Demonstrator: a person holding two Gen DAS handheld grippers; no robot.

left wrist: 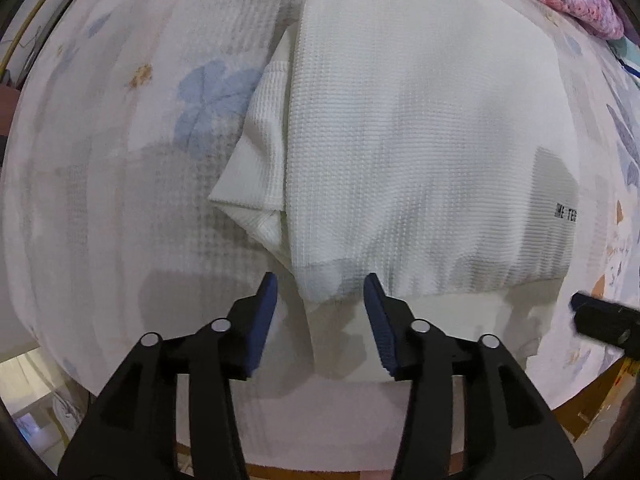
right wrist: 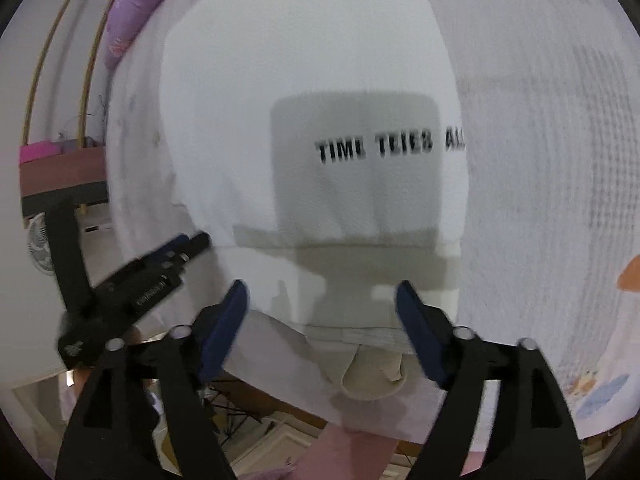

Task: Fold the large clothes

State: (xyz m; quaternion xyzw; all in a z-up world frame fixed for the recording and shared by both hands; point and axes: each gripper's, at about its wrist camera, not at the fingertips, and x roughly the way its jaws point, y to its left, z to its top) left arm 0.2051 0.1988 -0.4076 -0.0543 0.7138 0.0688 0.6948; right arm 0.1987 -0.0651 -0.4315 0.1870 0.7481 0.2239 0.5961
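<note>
Where the bed sheet (left wrist: 120,128) with its blue flower print covers the mattress, a white waffle-knit shirt (left wrist: 420,140) lies flat on it, folded, with a sleeve (left wrist: 256,160) poking out from under its left edge. A pink floral quilt (left wrist: 580,4) is bunched beyond the shirt's far right corner, and in the right wrist view a brown bench (right wrist: 64,176) and a small fan (right wrist: 40,248) stand on the floor past the shirt's left side.

The left gripper (left wrist: 320,292) is spread wide, its blue pads just short of the shirt's near hem corner and holding nothing. The right gripper (right wrist: 322,300) is likewise spread and empty, hovering at the near hem below the black lettering (right wrist: 388,150) printed on the shirt; that view is blurred. Each gripper shows at the edge of the other's view, near the hem.
</note>
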